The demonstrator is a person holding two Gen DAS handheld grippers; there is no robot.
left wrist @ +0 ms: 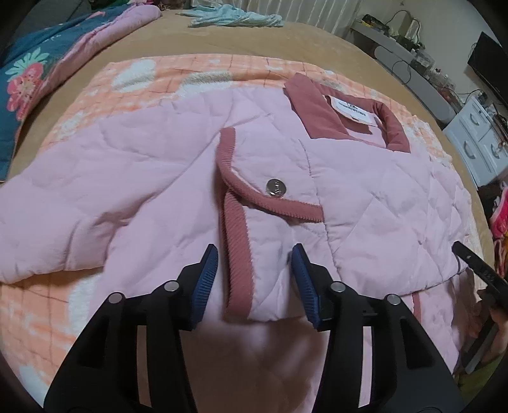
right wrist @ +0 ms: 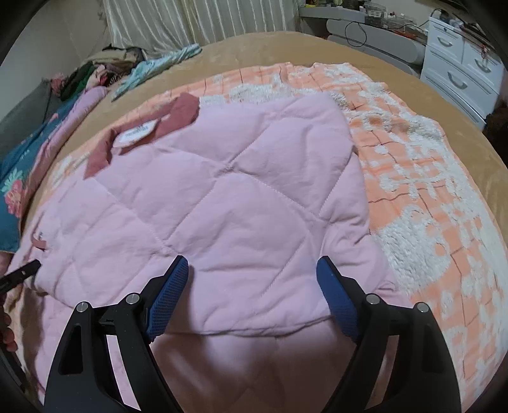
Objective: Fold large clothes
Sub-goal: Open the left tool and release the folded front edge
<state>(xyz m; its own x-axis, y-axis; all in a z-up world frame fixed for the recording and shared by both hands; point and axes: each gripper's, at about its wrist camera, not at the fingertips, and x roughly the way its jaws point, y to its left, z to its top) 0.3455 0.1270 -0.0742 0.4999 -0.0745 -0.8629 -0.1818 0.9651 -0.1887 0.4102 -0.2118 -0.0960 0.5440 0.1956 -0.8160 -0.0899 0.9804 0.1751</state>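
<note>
tan bed (right wrist: 270,44), striped curtain (right wrist: 197,19), white drawers (right wrist: 460,63), cluttered desk (left wrist: 397,47)

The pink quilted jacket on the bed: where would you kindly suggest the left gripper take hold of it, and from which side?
Grip the pink quilted jacket at its near hem beside the ribbed trim, coming in low from the near side. That edge lies just ahead of the open left gripper.

The left gripper (left wrist: 255,270) points toward 12 o'clock, its blue-padded fingers (left wrist: 204,282) spread apart and gripping nothing. The right gripper (right wrist: 252,287) points likewise, fingers (right wrist: 338,305) wide apart; its tip shows at 3 o'clock in the left wrist view.
</note>
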